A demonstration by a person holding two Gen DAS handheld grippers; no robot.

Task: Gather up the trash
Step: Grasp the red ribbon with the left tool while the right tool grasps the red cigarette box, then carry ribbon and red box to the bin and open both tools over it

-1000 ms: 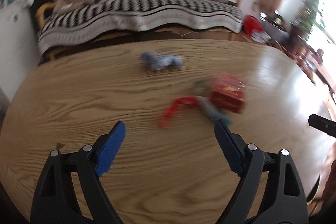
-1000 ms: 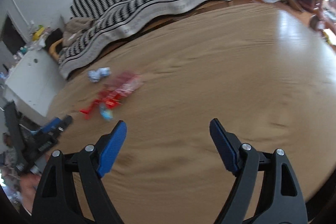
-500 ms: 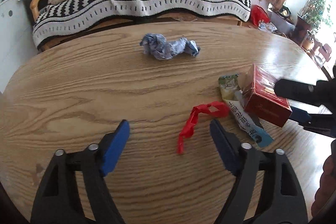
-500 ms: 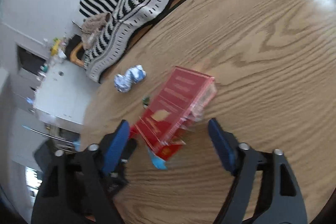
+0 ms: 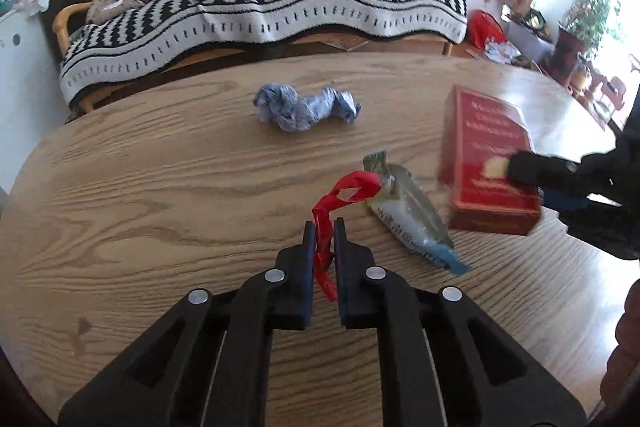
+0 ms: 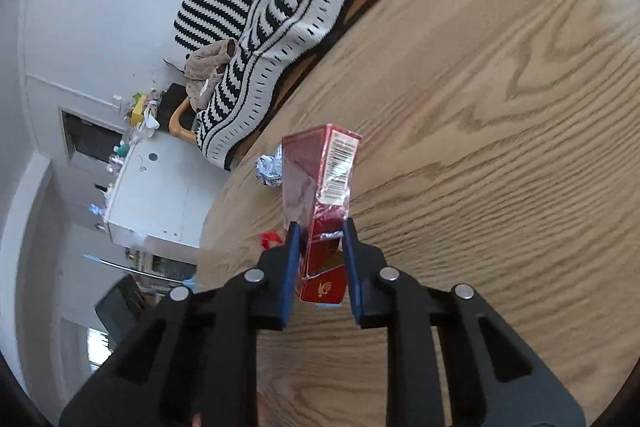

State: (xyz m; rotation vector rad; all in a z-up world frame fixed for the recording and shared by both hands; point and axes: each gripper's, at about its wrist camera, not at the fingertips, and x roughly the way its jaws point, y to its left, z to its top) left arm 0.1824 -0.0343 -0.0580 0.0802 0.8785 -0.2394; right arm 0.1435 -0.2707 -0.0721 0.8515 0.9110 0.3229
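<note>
Red strip (image 5: 325, 223) sits pinched between my left tongs (image 5: 323, 227), their jaws brought together on it; its looped far end lies on the wooden table (image 5: 160, 187), touching a pale wrapper (image 5: 408, 215) with a blue tip. My right tongs (image 6: 319, 235) are closing on the near end of a red box (image 6: 320, 195), which stands tilted between the blue pads, barcode side up, pads pressing its sides. In the left view that box (image 5: 486, 155) lies right of the wrapper, with the right tongs (image 5: 532, 183) reaching in from the right edge. A crumpled bluish-silver foil wad (image 5: 306, 107) rests farther back on the table, apart from the rest; in the right view the wad (image 6: 270, 169) peeks out just behind the box. Beyond the table stands a sofa under a black-and-white striped blanket (image 5: 280, 7).
</note>
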